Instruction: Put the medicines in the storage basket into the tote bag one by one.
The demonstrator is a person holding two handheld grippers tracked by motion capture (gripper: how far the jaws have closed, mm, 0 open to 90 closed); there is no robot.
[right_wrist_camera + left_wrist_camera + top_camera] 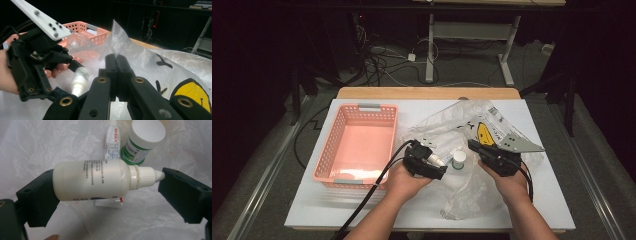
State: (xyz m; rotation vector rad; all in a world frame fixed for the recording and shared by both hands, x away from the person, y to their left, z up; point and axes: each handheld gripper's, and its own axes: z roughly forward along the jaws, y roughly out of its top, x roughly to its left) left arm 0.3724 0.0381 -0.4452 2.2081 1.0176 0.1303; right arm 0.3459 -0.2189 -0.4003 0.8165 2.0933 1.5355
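My left gripper is shut on a white dropper bottle, held lengthwise: one jaw presses its base, the other its nozzle tip. In the high view this gripper and the bottle hover over a crumpled clear plastic bag at the table's middle. My right gripper is shut on a raised fold of the bag, lifting it. It sits right of the left one in the high view. The bag carries a yellow smiley print.
A pink perforated basket stands at the left on the white table. On the bag lie a green-labelled jar with a white cap and a small white tube. The floor beyond holds cables and desk legs.
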